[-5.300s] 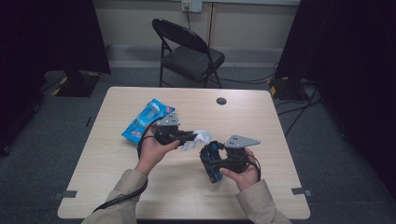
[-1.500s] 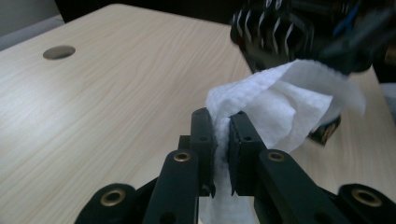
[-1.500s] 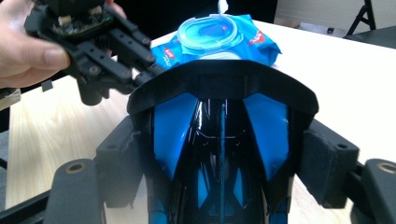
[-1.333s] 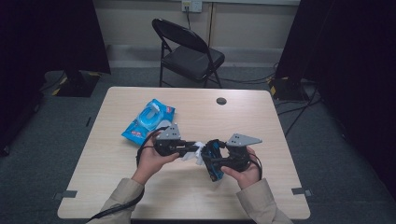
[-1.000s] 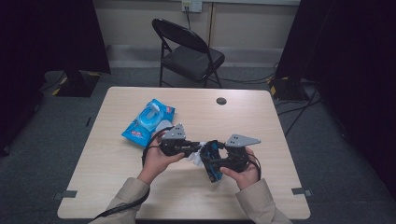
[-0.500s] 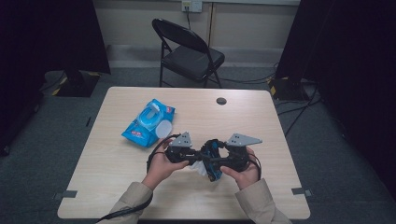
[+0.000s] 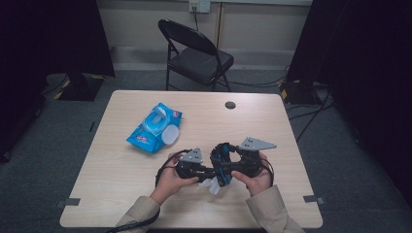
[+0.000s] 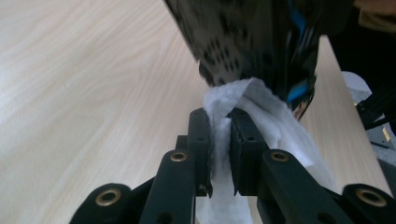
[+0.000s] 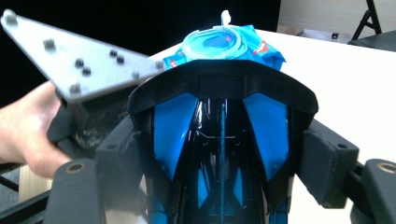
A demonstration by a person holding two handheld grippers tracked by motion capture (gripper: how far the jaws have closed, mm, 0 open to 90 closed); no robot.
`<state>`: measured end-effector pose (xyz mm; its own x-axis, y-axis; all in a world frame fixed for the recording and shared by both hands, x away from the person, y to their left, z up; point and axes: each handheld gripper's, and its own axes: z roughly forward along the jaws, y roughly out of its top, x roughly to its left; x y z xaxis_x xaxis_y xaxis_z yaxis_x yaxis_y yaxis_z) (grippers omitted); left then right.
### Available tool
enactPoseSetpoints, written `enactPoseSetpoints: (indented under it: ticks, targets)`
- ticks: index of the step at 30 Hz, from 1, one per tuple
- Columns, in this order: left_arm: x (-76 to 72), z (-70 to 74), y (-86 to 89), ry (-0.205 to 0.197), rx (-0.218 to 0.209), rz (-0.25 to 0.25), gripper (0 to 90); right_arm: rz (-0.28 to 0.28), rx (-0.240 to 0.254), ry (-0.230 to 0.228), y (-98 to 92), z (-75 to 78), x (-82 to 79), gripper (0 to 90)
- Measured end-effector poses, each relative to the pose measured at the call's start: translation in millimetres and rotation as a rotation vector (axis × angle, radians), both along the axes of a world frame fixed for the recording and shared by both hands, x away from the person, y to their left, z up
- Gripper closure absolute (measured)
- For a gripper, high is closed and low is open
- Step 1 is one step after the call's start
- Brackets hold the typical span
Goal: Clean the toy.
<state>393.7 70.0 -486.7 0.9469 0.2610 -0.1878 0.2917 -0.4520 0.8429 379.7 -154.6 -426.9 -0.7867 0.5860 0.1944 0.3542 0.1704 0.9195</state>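
Wipe [image 8: 243, 100] hanging lengthwise downward, pinched by left hand-held gripper [image 8: 219, 135]

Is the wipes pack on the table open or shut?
Open: the wipes pack has its round lid flipped aside, and a wipe tip pokes up in the right gripper view.

High view looks down on the table [image 7: 116, 194]; both tool views sit close, sharing its wood top

One desk [image 7: 116, 194], one wipe pack [image 7: 154, 127], one white wipe [image 8: 261, 112], one black-and-blue object [image 9: 222, 154], two grippers, left [image 7: 206, 171] and right [image 7: 228, 165], one folding chair [image 7: 194, 53].
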Motion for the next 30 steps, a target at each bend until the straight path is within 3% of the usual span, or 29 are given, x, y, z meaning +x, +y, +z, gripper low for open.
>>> enactPoseSetpoints:
  ticks: [5,16,23,30]
  targets:
    - [6.2,1.8,14.4,-0.004,-0.017,0.051,81.8,0.0,0.001,-0.001,-1.3,0.6,0.0,25.7]
    - [20.6,41.0,45.7,-0.08,-0.079,0.121,82.4,0.011,-0.003,-0.001,-0.1,0.2,-0.3,25.7]
    - [25.5,56.2,40.5,-0.102,-0.119,0.126,82.6,0.038,-0.02,0.0,8.7,-2.1,-2.6,25.7]
    - [26.3,54.6,27.1,-0.101,-0.112,0.117,83.2,0.05,-0.028,0.006,13.0,-5.1,-3.9,25.7]
